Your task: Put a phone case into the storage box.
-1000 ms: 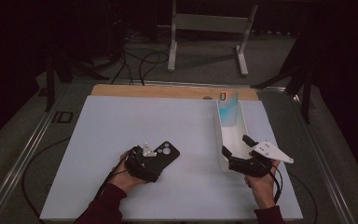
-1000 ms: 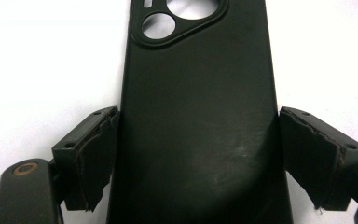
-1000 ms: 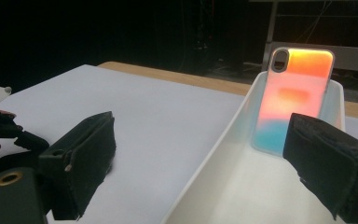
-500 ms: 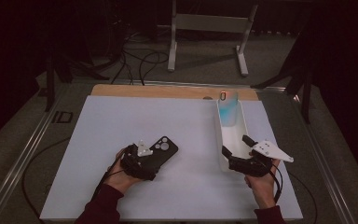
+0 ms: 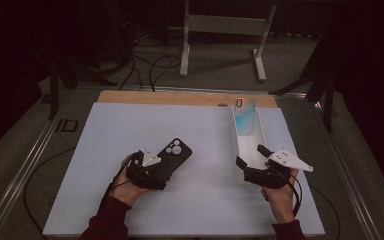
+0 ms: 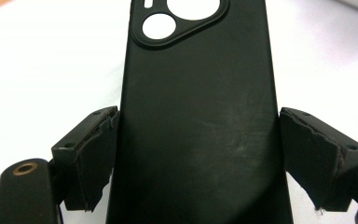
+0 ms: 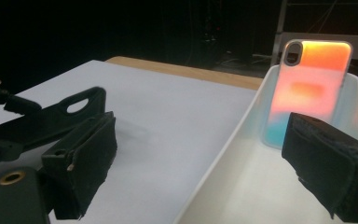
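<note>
We hold the black case (image 6: 196, 116) clamped across its width in our left gripper (image 5: 152, 172), the pads (image 6: 93, 154) pressed on its two long edges and the camera cut-out pointing away from us, toward one o'clock in the high view. It sits just above the white mat (image 5: 130, 130), at about seven o'clock of the table's middle. Our right gripper (image 5: 252, 165) rests at the near end of the white tray (image 5: 260, 142) with its jaws spread and nothing between them; one jaw stands inside the tray, the other outside its left wall. At the tray's far end, at twelve o'clock from that gripper, a shiny orange and blue case (image 7: 307, 88) leans upright against the back wall.

As we judge it, the step in hand is carrying the black case to the tray. The next move calls for swinging our left hand toward three o'clock, over the tray's wall, and setting the case down short of the leaning one. The right gripper probably needs to clear the near end first, or the two will crowd each other.

Against the earlier frame, the black case stands a little higher and its far end shows more clearly over the mat. The right gripper and the tray are where they were.
</note>
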